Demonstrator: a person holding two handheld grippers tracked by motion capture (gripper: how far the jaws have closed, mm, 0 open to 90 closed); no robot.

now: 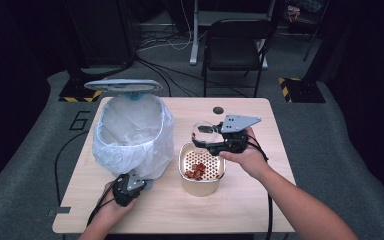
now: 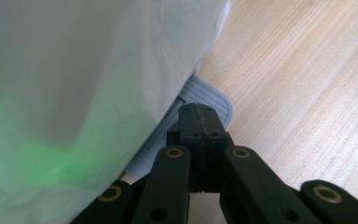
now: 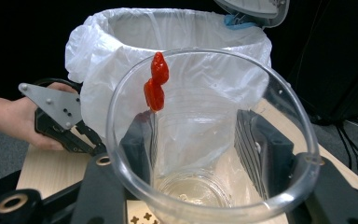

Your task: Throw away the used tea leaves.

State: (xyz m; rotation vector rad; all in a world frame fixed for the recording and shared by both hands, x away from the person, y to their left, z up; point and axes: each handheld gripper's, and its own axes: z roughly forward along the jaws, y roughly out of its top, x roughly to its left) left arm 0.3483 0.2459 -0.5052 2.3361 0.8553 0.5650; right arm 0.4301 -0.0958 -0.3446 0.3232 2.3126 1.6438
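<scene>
Your right hand-held gripper [image 1: 211,136] pinches the clear round plastic cup [image 3: 209,140], tipped just beside the white-bagged bin [image 1: 132,131], over the metal strainer pot [image 1: 201,170]. Your left hand-held gripper [image 2: 200,122] is pressed together on the bin's grey pedal [image 2: 205,95].

Black folding chair [image 1: 236,42] beyond desk's far edge; cables [image 1: 162,42] across grey floor; yellow-black hazard blocks [image 1: 294,85] off both far corners.

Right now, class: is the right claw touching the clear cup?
Touching. The right gripper view shows the right claw with both ribbed pads pressed against the clear cup sides.
</scene>
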